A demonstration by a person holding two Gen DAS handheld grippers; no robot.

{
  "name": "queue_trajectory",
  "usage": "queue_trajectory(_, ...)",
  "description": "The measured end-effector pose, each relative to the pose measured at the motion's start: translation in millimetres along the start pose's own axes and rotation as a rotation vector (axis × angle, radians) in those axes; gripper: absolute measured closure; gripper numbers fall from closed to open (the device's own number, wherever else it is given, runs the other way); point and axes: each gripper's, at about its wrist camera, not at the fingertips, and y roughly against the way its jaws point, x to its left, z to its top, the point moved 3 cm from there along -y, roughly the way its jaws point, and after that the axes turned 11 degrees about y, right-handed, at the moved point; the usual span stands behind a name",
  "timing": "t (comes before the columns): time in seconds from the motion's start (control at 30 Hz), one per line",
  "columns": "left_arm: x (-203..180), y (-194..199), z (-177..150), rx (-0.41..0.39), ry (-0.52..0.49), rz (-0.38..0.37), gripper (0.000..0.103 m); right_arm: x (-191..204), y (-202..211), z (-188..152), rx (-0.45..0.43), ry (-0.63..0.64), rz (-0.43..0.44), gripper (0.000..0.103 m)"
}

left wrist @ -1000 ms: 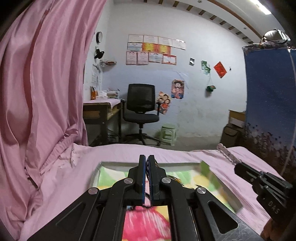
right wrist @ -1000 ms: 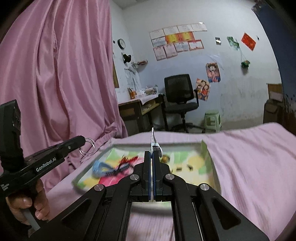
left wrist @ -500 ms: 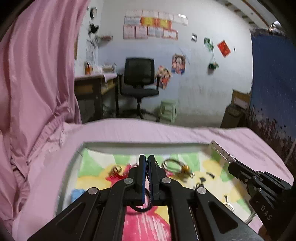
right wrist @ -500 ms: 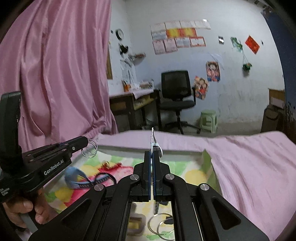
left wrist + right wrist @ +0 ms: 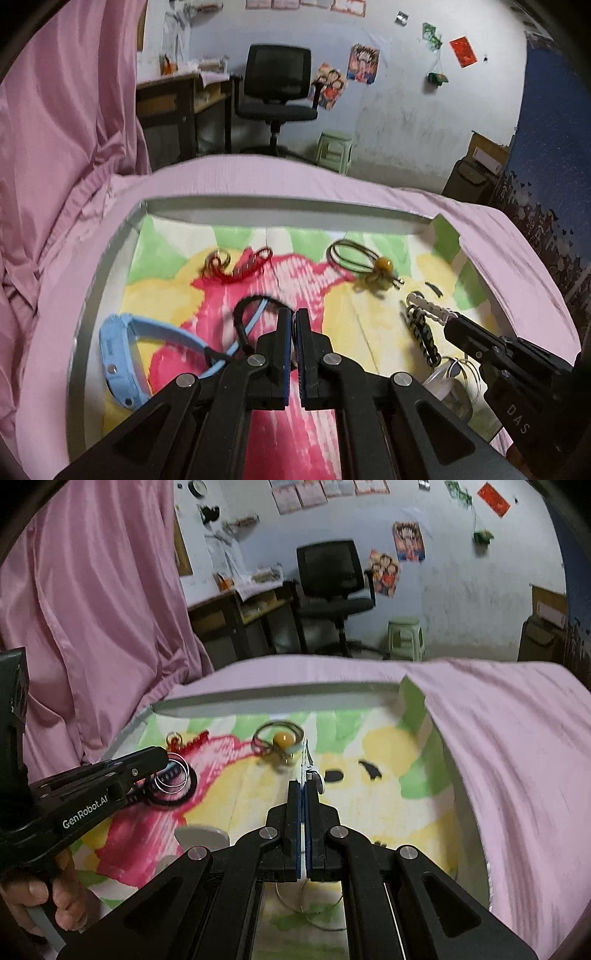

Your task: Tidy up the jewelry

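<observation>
A shallow tray (image 5: 110,266) with a bright pink, yellow and green lining lies on pink cloth. Inside it are a blue band (image 5: 122,354), a red cord piece (image 5: 240,266), a wire bangle with an amber bead (image 5: 382,266) and a dark braided bracelet (image 5: 424,332). My left gripper (image 5: 293,314) hovers shut over the tray's middle. In the right wrist view, thin silver rings (image 5: 173,777) hang from the left gripper's (image 5: 164,757) tips. My right gripper (image 5: 303,782) is shut on a white beaded strip (image 5: 306,760), and that strip (image 5: 428,306) sticks out from its tip (image 5: 452,325) over the tray's right side.
A small clear container (image 5: 447,384) and loose silver hoops (image 5: 467,369) lie at the tray's near right. Small black pieces (image 5: 371,770) rest on the lining. A pink curtain (image 5: 55,147) hangs at left. An office chair (image 5: 277,85), desk and stool stand beyond the bed.
Both grippers have sunk and tilted down toward the tray, which now fills the lower views. Each still holds its item; the jaws have not moved.
</observation>
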Motion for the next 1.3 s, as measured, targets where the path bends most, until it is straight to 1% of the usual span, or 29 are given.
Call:
queue_trajectory(0.13, 4.2, -0.6, -1.3, 0.024, 0.027, -0.013, 0.099, 0.9, -4.2, -6.0, 0.035, 0.000, 0.006, 0.101)
queue_trajectory(0.27, 2.8, 1.3, -3.7, 0.033, 0.014, -0.018, 0.099, 2.0, -5.8, -8.6, 0.054, 0.006, 0.012, 0.101)
queue_trajectory(0.3, 2.7, 2.3, -4.0, 0.031, 0.013, -0.022, 0.097, 2.1, -5.5, -8.7, 0.055, 0.006, 0.013, 0.101)
queue_trajectory(0.37, 3.2, 4.4, -5.3, 0.030, 0.019, -0.033, 0.085, 2.1, -4.8, -9.9, 0.059, 0.005, 0.013, 0.100)
queue_trajectory(0.4, 3.8, 6.1, -6.1, 0.025, 0.025, -0.040, 0.073, 2.0, -4.4, -9.8, 0.059, 0.005, 0.013, 0.100)
queue_trajectory(0.43, 4.1, 7.9, -5.7, 0.016, 0.031, -0.048, 0.066, 1.5, -3.1, -10.3, 0.057, 0.003, 0.012, 0.100)
queue_trajectory(0.5, 5.0, 13.6, -5.5, -0.012, 0.036, -0.064, 0.064, -0.1, 0.0, -10.6, 0.046, 0.000, 0.012, 0.099)
queue_trajectory(0.57, 4.9, 15.1, -5.5, -0.016, 0.034, -0.066, 0.064, -1.9, 3.2, -9.9, 0.036, -0.002, 0.011, 0.097)
queue_trajectory(0.67, 5.7, 16.1, -6.4, -0.020, 0.039, -0.068, 0.064, -4.7, 6.8, -10.4, 0.026, -0.003, 0.010, 0.089)
queue_trajectory(0.7, 6.9, 16.6, -6.2, -0.021, 0.042, -0.070, 0.063, -5.3, 7.3, -10.2, 0.025, -0.004, 0.010, 0.085)
queue_trajectory(0.73, 7.5, 17.5, -6.2, -0.024, 0.046, -0.072, 0.060, -5.7, 7.9, -9.9, 0.022, -0.005, 0.010, 0.082)
queue_trajectory(0.77, 8.8, 18.3, -6.1, -0.029, 0.049, -0.072, 0.057, -5.9, 8.6, -9.9, 0.018, -0.005, 0.009, 0.082)
queue_trajectory(0.83, 10.8, 22.2, -5.6, -0.048, 0.059, -0.077, 0.047, -5.6, 10.5, -9.6, 0.009, -0.002, 0.009, 0.082)
queue_trajectory(0.9, 12.8, 27.1, -4.2, -0.072, 0.066, -0.085, 0.043, -4.9, 12.6, -8.7, 0.000, 0.005, 0.005, 0.080)
queue_trajectory(0.97, 13.1, 31.4, -3.6, -0.090, 0.068, -0.090, 0.038, -4.3, 15.9, -7.1, -0.014, 0.009, 0.001, 0.073)
queue_trajectory(1.0, 13.1, 34.6, -3.4, -0.104, 0.067, -0.092, 0.034, -4.2, 17.7, -6.9, -0.021, 0.008, 0.001, 0.068)
queue_trajectory(1.03, 13.3, 37.1, -3.5, -0.115, 0.066, -0.094, 0.030, -4.6, 20.5, -6.4, -0.032, 0.007, 0.001, 0.065)
queue_trajectory(1.1, 13.0, 43.5, -4.4, -0.145, 0.058, -0.089, 0.026, -5.4, 25.8, -4.6, -0.054, 0.007, -0.002, 0.062)
queue_trajectory(1.2, 13.2, 51.1, -4.8, -0.175, 0.048, -0.086, 0.022, -6.4, 35.5, -1.8, -0.091, 0.000, -0.010, 0.052)
queue_trajectory(1.3, 14.9, 59.6, -4.7, -0.210, 0.045, -0.082, 0.017, -7.4, 44.4, 1.3, -0.127, -0.003, -0.020, 0.046)
